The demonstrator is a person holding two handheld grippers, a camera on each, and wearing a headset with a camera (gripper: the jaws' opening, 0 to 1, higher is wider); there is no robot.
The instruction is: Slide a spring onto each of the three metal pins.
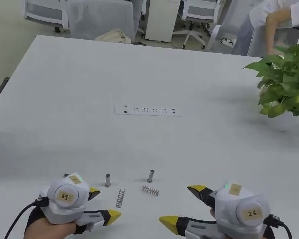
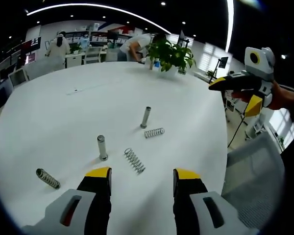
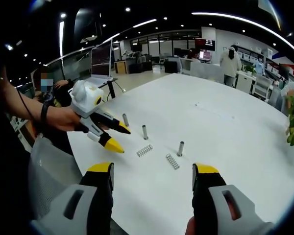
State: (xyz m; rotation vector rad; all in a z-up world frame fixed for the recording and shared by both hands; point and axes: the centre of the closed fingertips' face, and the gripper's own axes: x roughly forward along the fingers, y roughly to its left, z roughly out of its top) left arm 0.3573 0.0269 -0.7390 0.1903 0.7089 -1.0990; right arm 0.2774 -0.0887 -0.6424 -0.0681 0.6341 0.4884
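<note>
Both grippers hover low over the near edge of the white counter (image 1: 89,89). The left gripper (image 1: 104,203) has its fingers spread wide with nothing between them, and the right gripper (image 1: 183,204) is just as open and empty. One pin (image 1: 107,179) and a second pin (image 1: 150,175) stand upright between them, apart from each other. A third pin (image 3: 125,120) stands close by the left gripper. A spring (image 1: 120,197) lies flat near the first pin, and a second spring (image 1: 150,190) lies just beside the second pin. A power strip (image 1: 147,110) sits farther back
</note>
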